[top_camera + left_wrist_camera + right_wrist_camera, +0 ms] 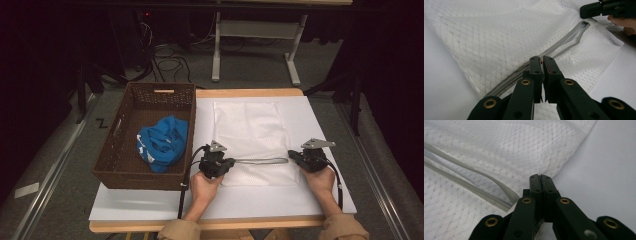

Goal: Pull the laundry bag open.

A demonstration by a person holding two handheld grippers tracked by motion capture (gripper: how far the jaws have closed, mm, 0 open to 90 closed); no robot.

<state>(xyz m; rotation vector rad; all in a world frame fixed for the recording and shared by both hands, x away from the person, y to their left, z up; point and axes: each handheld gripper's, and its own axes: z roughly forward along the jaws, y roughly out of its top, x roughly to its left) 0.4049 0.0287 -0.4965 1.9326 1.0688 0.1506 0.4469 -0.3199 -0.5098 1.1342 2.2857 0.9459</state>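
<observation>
A white mesh bag (250, 125) lies flat on the white table top. Its grey zipper (260, 161) runs across the near end and gapes open between my two grippers. My left gripper (231, 162) is shut on the zipper's pull; in the left gripper view the small pull (541, 61) sits pinched between the tips of that gripper (541, 58), with the open zipper (571, 40) stretching ahead toward the right gripper (584, 11). My right gripper (291, 155) is shut on the bag's edge beside the zipper's end; its tips (540, 177) pinch mesh (511, 150) next to the zipper (486, 185).
A brown woven basket (115, 170) stands at the table's left side with a crumpled blue garment (162, 142) inside. Bare white table surface (320, 125) lies right of the bag. Beyond the table are a desk frame and cables on the floor.
</observation>
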